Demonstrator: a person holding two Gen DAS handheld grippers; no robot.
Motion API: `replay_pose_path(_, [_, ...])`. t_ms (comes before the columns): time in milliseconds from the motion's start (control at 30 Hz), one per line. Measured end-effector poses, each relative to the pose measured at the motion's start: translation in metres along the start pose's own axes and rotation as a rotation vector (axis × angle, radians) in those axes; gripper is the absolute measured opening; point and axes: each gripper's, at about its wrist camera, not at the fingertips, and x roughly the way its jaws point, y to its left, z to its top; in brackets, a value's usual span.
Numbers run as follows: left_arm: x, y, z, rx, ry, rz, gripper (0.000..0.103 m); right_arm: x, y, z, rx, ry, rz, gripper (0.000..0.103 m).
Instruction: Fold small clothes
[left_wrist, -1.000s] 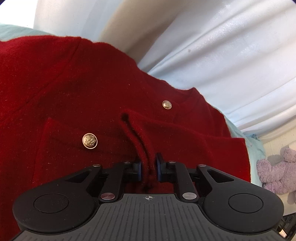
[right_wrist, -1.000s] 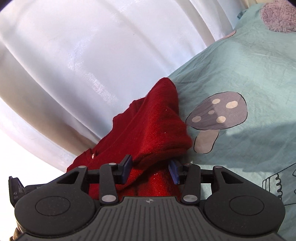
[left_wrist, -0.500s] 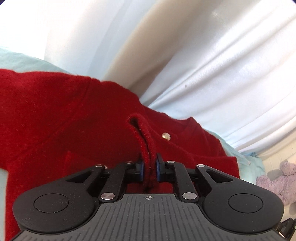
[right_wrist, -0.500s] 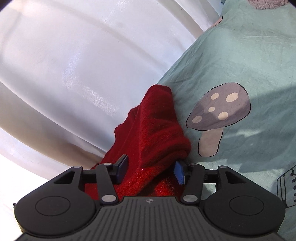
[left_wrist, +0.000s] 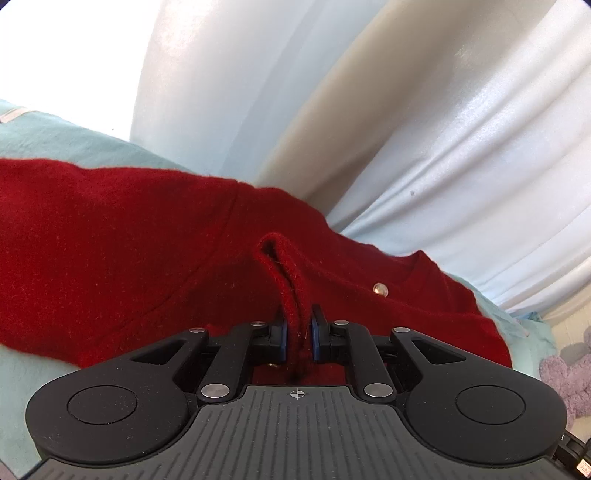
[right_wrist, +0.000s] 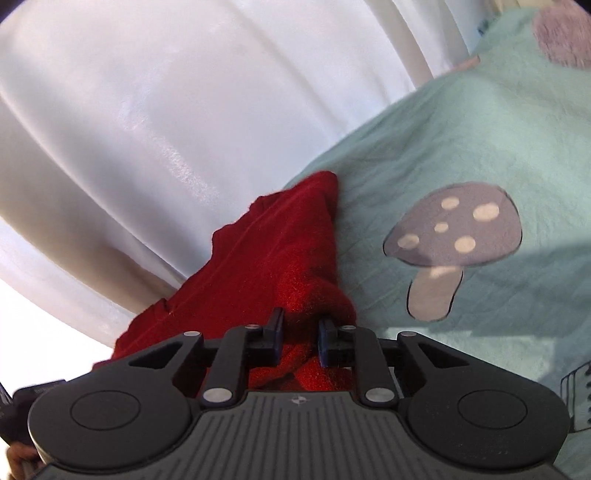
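Mid-fold: left gripper (left_wrist: 298, 338) & right gripper (right_wrist: 300, 341) both clamped on red cardigan (left_wrist: 147, 236); next prob carry hem over, lay flat.

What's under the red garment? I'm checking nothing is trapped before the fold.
The mint bedsheet shows around the red garment. Whatever lies directly beneath it is covered by the fabric.

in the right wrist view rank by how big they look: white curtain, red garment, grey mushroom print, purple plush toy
1. white curtain
2. red garment
3. grey mushroom print
4. purple plush toy, cut off by the frame edge, so its rank is unsure
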Motion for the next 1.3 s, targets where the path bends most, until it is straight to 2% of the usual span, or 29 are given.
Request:
replay_pose_path(100, [-0.003,0.005,0.003,-0.014,-0.023,0.022,0.014,-0.01,0.024,-0.004,-0.164,-0.069,0.029,0.017])
replay_pose_path(167, [0.003,0.011,0.0,-0.01,0.006,0.049,0.015,-0.008,0.036,-0.008,-0.229,-0.06,0.034,0.017])
replay_pose_path(267, [0.022,0.016,-0.013,0.029,0.095,0.102,0.018,0.007,0.037,-0.014,-0.283,-0.018,-0.063,0.017])
replay_pose_path(333, [0.018,0.017,-0.018,0.064,0.053,0.101,0.024,0.015,0.029,-0.016,-0.279,0.024,-0.12,0.018])
replay_pose_path(400, [0.014,0.019,-0.017,0.058,0.039,0.117,0.026,0.013,0.029,-0.014,-0.277,0.028,-0.122,0.019])
replay_pose_path(433, [0.009,0.021,-0.015,0.054,0.024,0.11,0.025,0.01,0.031,-0.013,-0.288,0.04,-0.12,0.027])
replay_pose_path(467, [0.003,0.023,-0.014,0.055,0.01,0.105,0.025,0.008,0.034,-0.012,-0.294,0.059,-0.103,0.034])
replay_pose_path(567, [-0.007,0.031,-0.012,0.044,-0.006,0.105,0.027,-0.006,0.046,-0.015,-0.366,0.071,-0.069,0.034])
replay_pose_path(633, [-0.004,0.036,-0.013,0.029,0.017,0.084,0.027,-0.012,0.055,-0.018,-0.403,0.087,-0.049,0.035])
replay_pose_path(733, [0.006,0.036,-0.018,0.024,0.066,0.078,0.035,-0.016,0.069,-0.023,-0.433,0.12,0.021,0.035])
replay_pose_path(833, [0.013,0.031,-0.021,0.037,0.065,0.093,0.037,-0.016,0.087,-0.028,-0.469,0.109,0.063,0.035])
replay_pose_path(933, [0.014,0.023,-0.02,0.059,0.066,0.128,0.03,-0.005,0.098,-0.029,-0.509,0.078,0.027,0.028])
replay_pose_path(967, [0.014,0.021,-0.02,0.072,0.064,0.134,0.021,0.0,0.1,-0.03,-0.524,0.067,0.008,0.027])
replay_pose_path(1000, [0.014,0.019,-0.02,0.082,0.064,0.134,0.018,0.007,0.1,-0.032,-0.546,0.062,-0.023,0.027])
replay_pose_path(1100, [0.014,0.014,-0.021,0.104,0.066,0.151,0.015,0.031,0.096,-0.04,-0.595,0.107,-0.125,0.026])
replay_pose_path(1200, [0.013,0.014,-0.019,0.097,0.058,0.15,0.013,0.035,0.098,-0.043,-0.611,0.102,-0.127,0.026])
replay_pose_path(1300, [0.003,0.012,-0.014,0.116,0.01,0.148,0.013,0.031,0.105,-0.041,-0.609,0.104,-0.09,0.026])
